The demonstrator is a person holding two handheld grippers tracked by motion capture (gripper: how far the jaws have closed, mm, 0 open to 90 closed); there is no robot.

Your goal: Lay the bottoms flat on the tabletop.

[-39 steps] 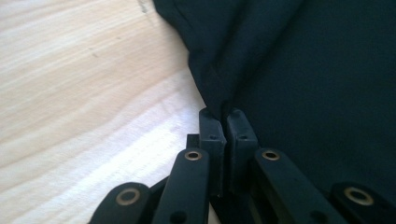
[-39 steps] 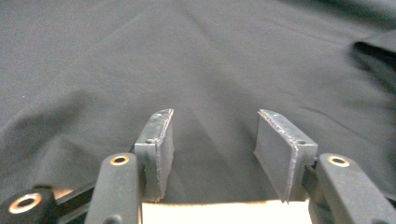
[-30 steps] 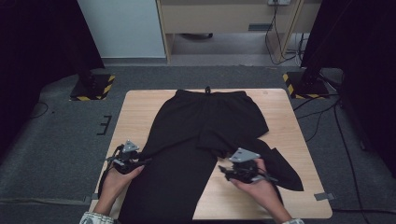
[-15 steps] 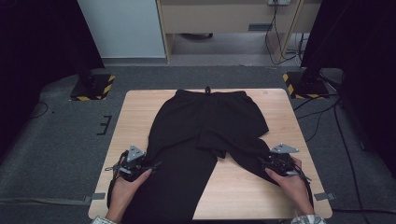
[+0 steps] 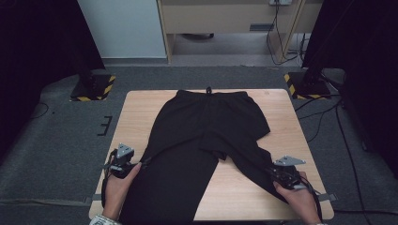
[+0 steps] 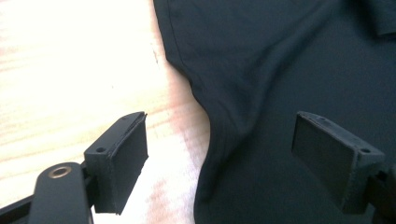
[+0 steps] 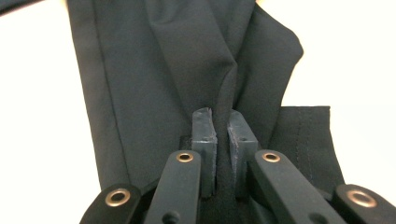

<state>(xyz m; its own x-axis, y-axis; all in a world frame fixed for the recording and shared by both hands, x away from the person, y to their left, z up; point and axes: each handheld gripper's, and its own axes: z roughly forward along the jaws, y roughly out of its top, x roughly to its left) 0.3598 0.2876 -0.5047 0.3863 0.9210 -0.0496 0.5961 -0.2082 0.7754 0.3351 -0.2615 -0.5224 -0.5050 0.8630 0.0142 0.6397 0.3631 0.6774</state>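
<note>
Trousers (image 5: 206, 140), black, lie spread flat across the middle of the table (image 5: 141, 117), waistband at the far edge with a short drawstring poking past it, and the two legs run toward the near side. Left leg goes straight down and off the near edge; right leg angles out toward the near right corner. Pale wood of the table shows on both sides of the cloth and in the wedge between the legs.

Down at the near left, the left hand (image 5: 117, 190) brings the left hand-held gripper (image 5: 123, 161) right up to the outer edge of the left leg. Its own view shows the left hand-held gripper (image 6: 219, 158) with jaws wide apart, one pad over bare wood, the other over black cloth, and the curved hem edge of the trousers (image 6: 280, 70) running between them, nothing pinched.

Over at the near right, the right hand (image 5: 300, 199) holds the right hand-held gripper (image 5: 284, 173) at the end of the right leg. Closer in, the right hand-held gripper (image 7: 222, 135) is clamped together on a raised fold of the trousers (image 7: 187, 56), the cloth rising in a ridge from between the pads, with a stitched hem lying flat just to its right.
</note>
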